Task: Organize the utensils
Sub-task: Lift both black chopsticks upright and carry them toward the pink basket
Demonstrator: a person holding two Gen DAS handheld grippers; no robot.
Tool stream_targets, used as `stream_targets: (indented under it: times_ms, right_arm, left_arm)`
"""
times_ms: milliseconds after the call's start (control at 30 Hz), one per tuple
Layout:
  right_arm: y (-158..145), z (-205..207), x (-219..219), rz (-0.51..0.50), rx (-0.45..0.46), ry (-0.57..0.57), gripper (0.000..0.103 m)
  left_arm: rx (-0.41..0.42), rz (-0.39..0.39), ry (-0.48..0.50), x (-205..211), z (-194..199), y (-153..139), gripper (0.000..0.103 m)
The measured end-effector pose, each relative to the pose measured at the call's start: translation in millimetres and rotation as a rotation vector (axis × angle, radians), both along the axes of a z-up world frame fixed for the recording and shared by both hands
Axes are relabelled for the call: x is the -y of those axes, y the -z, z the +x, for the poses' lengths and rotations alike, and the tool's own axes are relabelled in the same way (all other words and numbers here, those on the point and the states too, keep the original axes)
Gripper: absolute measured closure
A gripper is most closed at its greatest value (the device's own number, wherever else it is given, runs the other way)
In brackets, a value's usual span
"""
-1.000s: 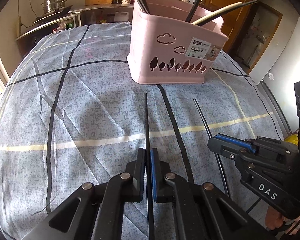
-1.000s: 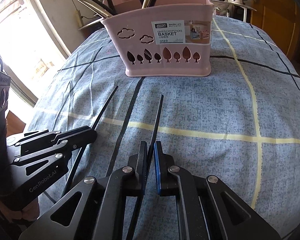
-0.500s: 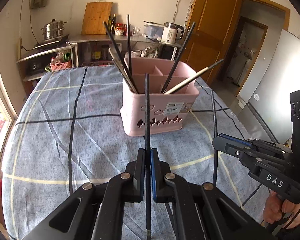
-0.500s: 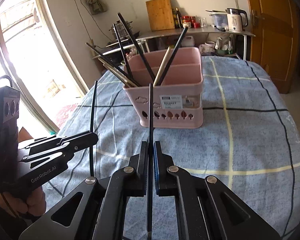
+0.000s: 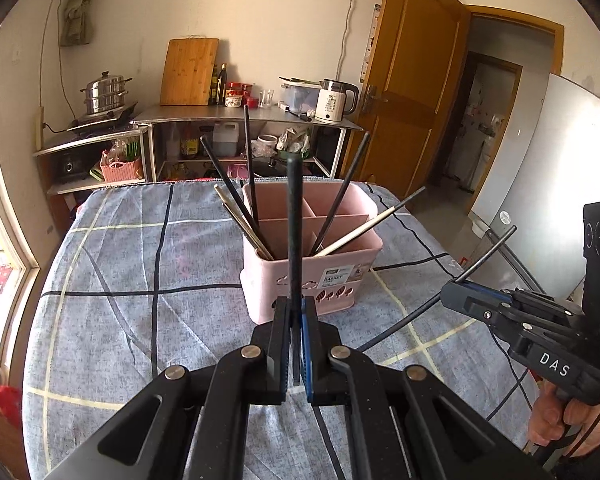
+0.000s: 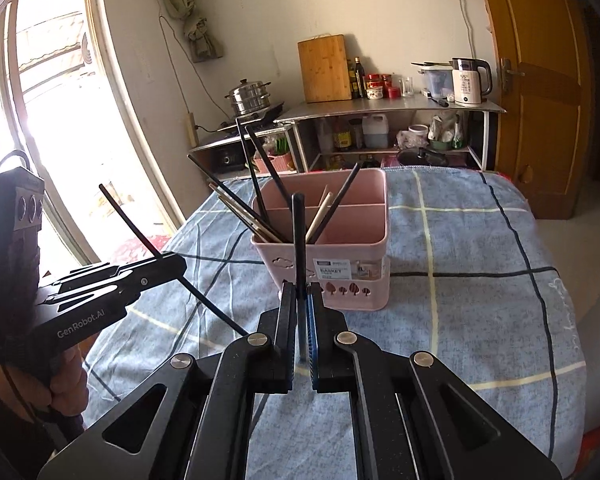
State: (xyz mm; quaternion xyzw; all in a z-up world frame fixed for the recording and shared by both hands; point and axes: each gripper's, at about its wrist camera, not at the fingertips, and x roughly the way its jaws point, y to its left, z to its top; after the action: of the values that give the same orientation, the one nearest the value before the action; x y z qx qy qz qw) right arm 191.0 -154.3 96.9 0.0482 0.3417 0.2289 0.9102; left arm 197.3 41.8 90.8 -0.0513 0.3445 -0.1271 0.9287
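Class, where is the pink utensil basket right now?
In both wrist views the pink basket stands centred on the checked tablecloth, just beyond the two held chopsticks.

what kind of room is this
Most likely a home kitchen with a dining table: a steamer pot on a cooktop, an electric kettle and a cutting board on the metal counter.

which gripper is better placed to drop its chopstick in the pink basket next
Hard to call, marginally left: both the left gripper and right gripper clamp a black chopstick upright before the basket.
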Motion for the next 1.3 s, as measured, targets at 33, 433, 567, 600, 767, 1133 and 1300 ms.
stream_targets:
  times_ms: [33, 433, 567, 600, 767, 1133, 1300]
  right_arm:
    - [0.5, -3.7, 1.2, 0.000, 0.005, 0.001, 0.098]
    - [6.7, -34.8, 8.5, -0.023, -0.014, -0.008, 0.098]
    - [9.6, -43.0, 8.7, -0.031, -0.015, -0.016, 0.098]
    - [9.9, -45.0, 8.7, -0.030, -0.015, -0.017, 0.098]
    - [5.2, -50.1, 11.8, -0.015, -0.001, -0.017, 0.098]
    - [-12.0, -52.7, 9.7, -0.016, 0.052, -0.025, 0.098]
    - [-14.8, -49.8, 9.9, -0.018, 0.058, -0.021, 0.098]
  left_arm:
    - [-0.005, -0.001, 0.002, 1.0, -2.8, 3.1, 0.098]
    - [-0.018, 0.003, 0.006, 6.2, -36.7, 12.7, 0.098]
    - [-0.022, 0.014, 0.008, 7.9, -43.7, 12.1, 0.098]
    - [-0.022, 0.016, 0.006, 8.3, -45.5, 12.0, 0.098]
    - [-0.009, 0.014, -0.003, 8.6, -53.8, 6.4, 0.098]
    - [0.029, 0.013, -0.006, 7.8, -58.4, -12.8, 0.098]
    - [0.021, 0.004, -0.013, 4.3, -51.5, -14.3, 0.098]
